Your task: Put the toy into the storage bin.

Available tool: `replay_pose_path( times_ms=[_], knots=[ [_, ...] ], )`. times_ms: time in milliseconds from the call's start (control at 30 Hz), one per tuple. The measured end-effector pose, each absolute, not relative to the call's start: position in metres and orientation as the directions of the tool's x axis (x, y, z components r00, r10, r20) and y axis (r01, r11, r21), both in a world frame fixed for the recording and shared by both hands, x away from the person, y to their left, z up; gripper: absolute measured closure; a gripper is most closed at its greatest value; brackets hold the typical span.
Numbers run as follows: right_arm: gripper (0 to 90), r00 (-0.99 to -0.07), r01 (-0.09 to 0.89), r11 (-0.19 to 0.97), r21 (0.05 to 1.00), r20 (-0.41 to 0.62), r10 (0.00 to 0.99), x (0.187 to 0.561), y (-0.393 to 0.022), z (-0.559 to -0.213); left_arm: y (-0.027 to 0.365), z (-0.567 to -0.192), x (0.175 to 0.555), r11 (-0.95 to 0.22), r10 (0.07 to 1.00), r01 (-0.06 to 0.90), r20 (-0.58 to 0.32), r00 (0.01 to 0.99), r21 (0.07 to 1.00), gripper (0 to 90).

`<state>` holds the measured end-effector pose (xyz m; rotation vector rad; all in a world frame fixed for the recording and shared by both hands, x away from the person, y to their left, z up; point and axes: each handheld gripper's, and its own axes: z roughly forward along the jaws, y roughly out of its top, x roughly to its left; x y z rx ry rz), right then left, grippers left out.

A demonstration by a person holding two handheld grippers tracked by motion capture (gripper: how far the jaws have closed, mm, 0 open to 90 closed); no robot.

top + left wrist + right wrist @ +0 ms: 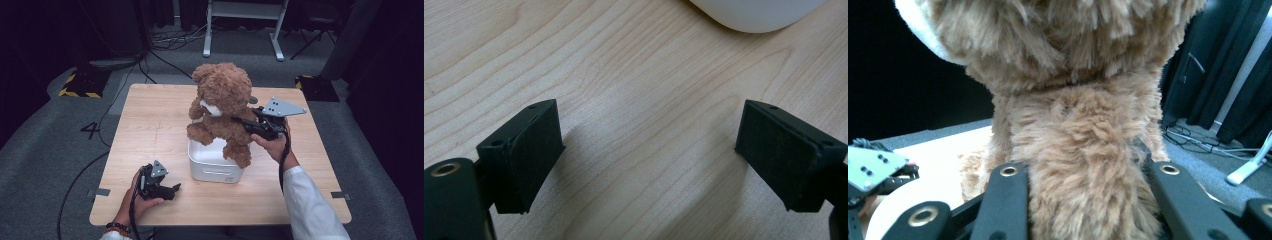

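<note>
at the near left edge of the wooden surface (pixel 150 130), the left gripper (pixel 167 190) rests in the person's left hand (pixel 136 197), low over the wood, its jaws spread wide with nothing but bare grain between them. just beyond it, towards the middle of the surface, stands a white tub (pixel 212 164), whose rounded corner shows at the top of the left gripper view. a brown teddy bear (pixel 222 102) sits upright over the tub, its legs hanging over the tub's rim and its white muzzle turned to the left of the high view. the right gripper (pixel 248 123), held in the right hand (pixel 272 145), reaches in from the bear's right side; its jaws are clamped on the bear's body just below the head, fur bulging between them. farther back lie grey floor (pixel 55 130) and cables (pixel 172 40).
</note>
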<state>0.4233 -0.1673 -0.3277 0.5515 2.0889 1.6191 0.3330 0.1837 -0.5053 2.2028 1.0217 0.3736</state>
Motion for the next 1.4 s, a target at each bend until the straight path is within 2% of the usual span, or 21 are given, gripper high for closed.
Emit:
replay_pose_path(
  times_ms=[200, 300, 400, 700, 1400],
  knots=[
    [65.4, -0.833, 0.059, 0.268, 0.962, -0.101, 0.544, 0.426, -0.166, -0.34, 0.184, -0.505, 0.333, -0.468, 0.758, 0.565, -0.02, 0.651, 0.68, 11.5],
    [65.3, -0.824, 0.048, 0.306, 0.951, -0.136, 0.55, 0.424, -0.16, -0.347, 0.184, -0.505, 0.333, -0.467, 0.759, 0.565, -0.02, 0.651, 0.68, 11.5],
    [65.0, -0.835, 0.073, 0.299, 0.952, -0.105, 0.54, 0.426, -0.16, -0.353, 0.184, -0.505, 0.333, -0.467, 0.758, 0.565, -0.02, 0.651, 0.68, 11.5],
    [63.7, -0.841, 0.086, 0.339, 0.937, -0.114, 0.53, 0.427, -0.158, -0.368, 0.184, -0.505, 0.333, -0.468, 0.758, 0.565, -0.02, 0.652, 0.68, 11.5],
    [60.3, -0.845, 0.128, 0.366, 0.922, -0.092, 0.527, 0.43, -0.165, -0.377, 0.184, -0.505, 0.333, -0.466, 0.759, 0.566, -0.022, 0.651, 0.679, 11.5]
  ],
)
